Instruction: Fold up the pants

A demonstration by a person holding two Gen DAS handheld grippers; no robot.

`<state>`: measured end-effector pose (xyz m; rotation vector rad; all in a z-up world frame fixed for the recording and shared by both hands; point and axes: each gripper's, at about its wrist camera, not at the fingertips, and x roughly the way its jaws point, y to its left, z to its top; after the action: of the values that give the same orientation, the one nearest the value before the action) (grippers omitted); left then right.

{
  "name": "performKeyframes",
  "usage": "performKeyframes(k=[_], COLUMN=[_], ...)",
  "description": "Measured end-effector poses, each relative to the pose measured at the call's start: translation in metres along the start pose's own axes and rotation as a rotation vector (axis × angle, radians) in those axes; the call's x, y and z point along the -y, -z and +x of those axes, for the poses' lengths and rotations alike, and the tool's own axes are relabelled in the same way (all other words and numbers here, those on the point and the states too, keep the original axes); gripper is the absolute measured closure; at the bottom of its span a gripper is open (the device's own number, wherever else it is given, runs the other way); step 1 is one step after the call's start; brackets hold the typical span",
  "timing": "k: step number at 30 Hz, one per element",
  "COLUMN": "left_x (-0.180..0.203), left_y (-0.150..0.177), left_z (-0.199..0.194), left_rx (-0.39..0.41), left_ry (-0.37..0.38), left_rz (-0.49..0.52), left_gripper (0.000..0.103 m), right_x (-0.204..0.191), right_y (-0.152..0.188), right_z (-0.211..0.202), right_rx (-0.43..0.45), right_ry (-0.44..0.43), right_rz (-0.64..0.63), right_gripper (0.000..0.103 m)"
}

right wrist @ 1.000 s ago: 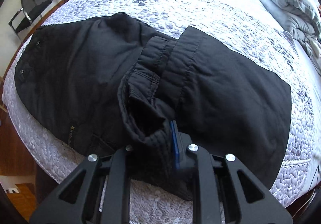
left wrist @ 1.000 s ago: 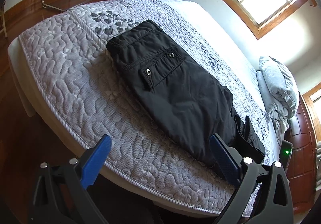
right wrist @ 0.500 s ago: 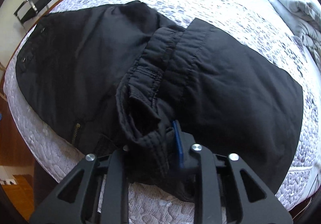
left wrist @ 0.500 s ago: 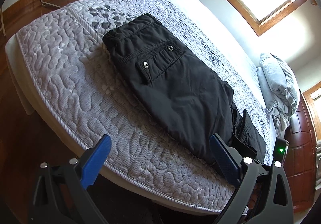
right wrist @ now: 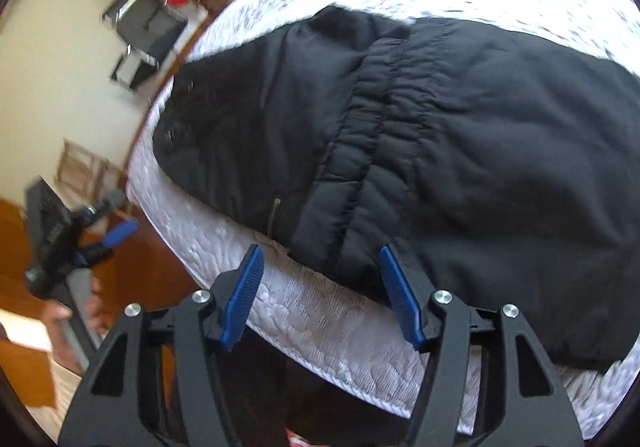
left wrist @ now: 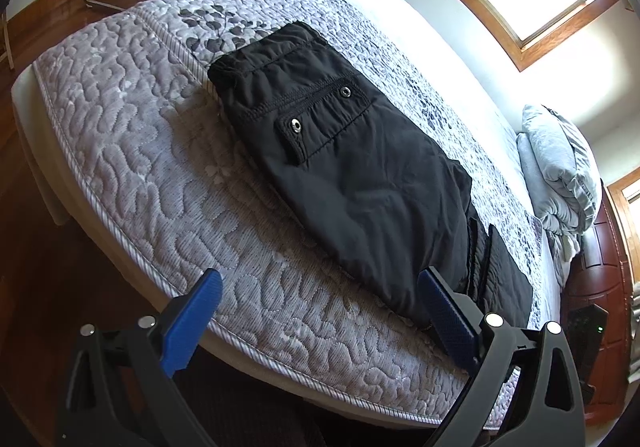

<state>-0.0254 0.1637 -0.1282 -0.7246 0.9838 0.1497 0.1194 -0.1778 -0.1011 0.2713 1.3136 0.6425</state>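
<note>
your black pants (left wrist: 360,175) lie folded across the mattress (left wrist: 132,151), legs doubled over. your left gripper (left wrist: 320,311) hangs wide and empty; your right gripper (right wrist: 320,287) is opening, nothing between its pads.

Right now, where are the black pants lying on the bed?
In the left wrist view the black pants lie folded on the quilted mattress, near its front edge, left of the grey pillows.

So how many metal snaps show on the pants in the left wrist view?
2: one snap on the pocket flap's near corner, the other snap further along the flap toward the window. More may be hidden under folds.
</note>
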Motion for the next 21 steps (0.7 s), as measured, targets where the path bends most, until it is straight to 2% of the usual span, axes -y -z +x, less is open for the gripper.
performKeyframes(k=[2,4,7,11,13,17,21], left_x=[0.001,0.002,0.004,0.006,0.006,0.006,0.005], left_y=[0.000,0.000,0.000,-0.002,-0.003,-0.004,-0.005], left_z=[0.002,0.002,0.004,0.008,0.009,0.010,0.012], left_rx=[-0.005,-0.008,-0.014,-0.016,-0.013,-0.013,-0.019], left_ry=[0.000,0.003,0.001,-0.008,-0.012,-0.016,-0.028], left_rz=[0.002,0.002,0.008,0.010,0.009,0.005,0.007], left_gripper=[0.004,0.004,0.004,0.004,0.004,0.004,0.004], right_x=[0.008,0.015,0.020,0.028,0.027,0.026,0.029], right_y=[0.002,0.002,-0.002,-0.002,0.000,0.000,-0.002], right_z=[-0.007,-0.015,-0.020,-0.015,-0.009,0.005,0.012], right_rx=[0.020,0.048,0.075,0.062,0.047,0.019,0.020], right_ry=[-0.073,-0.097,-0.078,-0.085,-0.066,-0.012,-0.021], right_rz=[0.055,0.100,0.115,0.137,0.132,0.108,0.118], right_gripper=[0.043,0.043,0.044,0.048,0.054,0.055,0.055])
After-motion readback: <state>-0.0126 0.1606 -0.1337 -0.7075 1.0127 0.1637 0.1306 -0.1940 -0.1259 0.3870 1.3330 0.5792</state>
